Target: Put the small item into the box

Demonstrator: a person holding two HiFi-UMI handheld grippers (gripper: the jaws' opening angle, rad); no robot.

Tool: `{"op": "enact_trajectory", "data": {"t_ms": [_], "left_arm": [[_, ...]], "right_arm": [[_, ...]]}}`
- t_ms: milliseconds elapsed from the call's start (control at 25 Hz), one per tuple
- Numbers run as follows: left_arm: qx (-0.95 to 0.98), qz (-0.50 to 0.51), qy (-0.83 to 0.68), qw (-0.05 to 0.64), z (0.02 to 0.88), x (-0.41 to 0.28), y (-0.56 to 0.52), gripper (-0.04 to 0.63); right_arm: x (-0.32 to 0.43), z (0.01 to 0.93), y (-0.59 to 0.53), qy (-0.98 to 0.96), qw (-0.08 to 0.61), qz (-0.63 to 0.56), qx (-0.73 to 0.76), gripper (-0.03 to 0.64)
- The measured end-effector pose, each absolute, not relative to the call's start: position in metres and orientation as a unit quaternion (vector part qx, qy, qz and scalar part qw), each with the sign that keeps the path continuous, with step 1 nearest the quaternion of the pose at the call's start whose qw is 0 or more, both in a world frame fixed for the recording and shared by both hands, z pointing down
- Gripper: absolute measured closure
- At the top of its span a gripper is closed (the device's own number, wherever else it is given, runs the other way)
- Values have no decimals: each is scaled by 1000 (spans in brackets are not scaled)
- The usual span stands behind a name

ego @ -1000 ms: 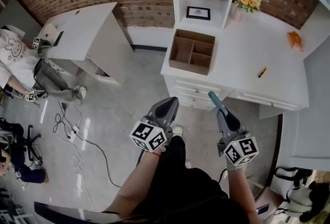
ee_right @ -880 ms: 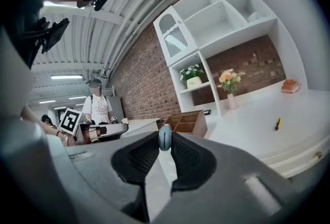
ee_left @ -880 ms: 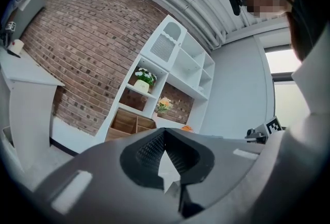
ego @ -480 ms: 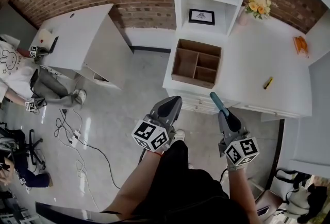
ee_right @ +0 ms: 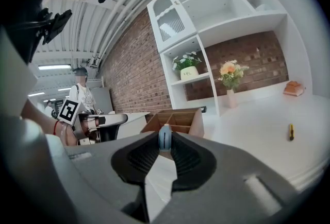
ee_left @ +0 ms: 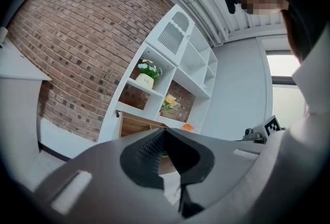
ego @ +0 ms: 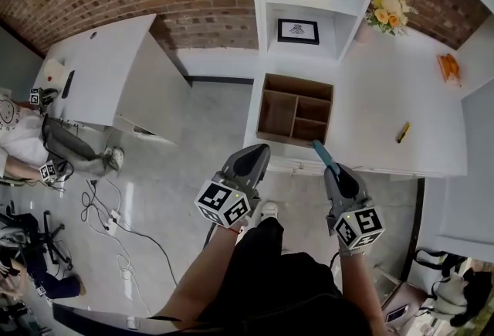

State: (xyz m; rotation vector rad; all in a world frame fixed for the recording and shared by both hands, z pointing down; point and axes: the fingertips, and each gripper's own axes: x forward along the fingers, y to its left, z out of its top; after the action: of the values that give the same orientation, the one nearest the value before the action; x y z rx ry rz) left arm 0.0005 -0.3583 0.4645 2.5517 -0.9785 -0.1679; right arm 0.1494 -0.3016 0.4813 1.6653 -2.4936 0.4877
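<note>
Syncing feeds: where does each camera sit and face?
Head view: on the head, facing steeply down at the box; left gripper, right gripper and forearms show.
Left gripper view: riding it, along shut jaws toward the shelves.
Right gripper view: riding it, toward the box, jaws clamping the small blue item.
All share the box.

Box (ego: 275, 112) at left end of desk (ego: 370, 122), shelf (ego: 262, 14) behind, pen (ego: 403, 132) at right
</note>
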Motion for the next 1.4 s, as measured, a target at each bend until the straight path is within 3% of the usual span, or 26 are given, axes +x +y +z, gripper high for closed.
{"op": "enact_trajectory", "data": {"t_ms": [800,1400], "left_arm": [[906,-67,-361,210,471,-14,-401,594],[895,-85,-390,198,454,-11,-435,594]], "right_arm": [[127,518,-359,-816,241,99,516,548],[122,534,-380,-825,323,98,453,546]]}}
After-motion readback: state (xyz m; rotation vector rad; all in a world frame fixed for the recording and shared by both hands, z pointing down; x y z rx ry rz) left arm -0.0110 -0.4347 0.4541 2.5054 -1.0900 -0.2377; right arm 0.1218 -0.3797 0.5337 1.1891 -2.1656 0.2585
